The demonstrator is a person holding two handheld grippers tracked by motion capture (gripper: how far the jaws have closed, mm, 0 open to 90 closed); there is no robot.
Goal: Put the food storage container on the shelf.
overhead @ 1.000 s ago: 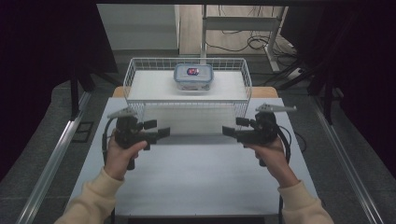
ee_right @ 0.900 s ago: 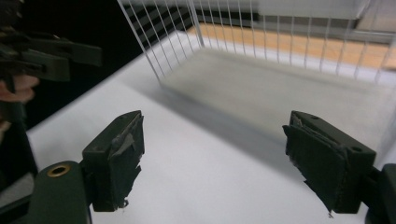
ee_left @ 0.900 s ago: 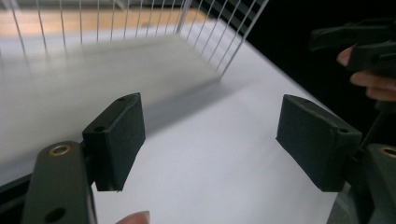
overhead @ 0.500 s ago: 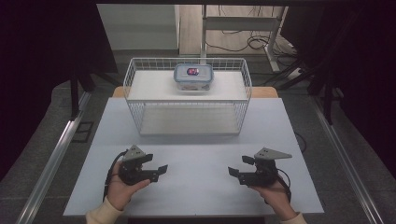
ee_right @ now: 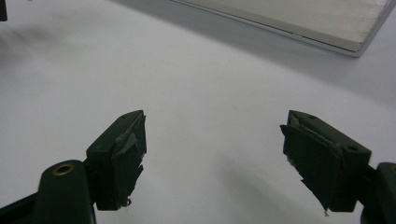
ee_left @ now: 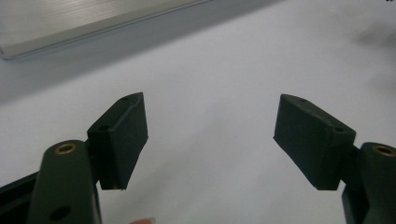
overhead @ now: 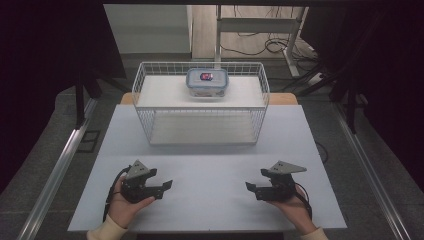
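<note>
In the lower half of the frame the white worktop [overhead: 210, 170] is bare between my left claw [overhead: 167, 185] and my right claw [overhead: 248, 187], so I can pass there freely. In the upper middle the wire basket [overhead: 201, 122] stands across the way, with a lidded container [overhead: 207, 82] inside at its far side.

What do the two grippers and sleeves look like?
Both the left gripper and right gripper are black, each topped by a grey three-cornered plate, with brass-coloured pivot rings and black cables trailing back. The right one's pads are frayed. Sleeves are cream.
</note>
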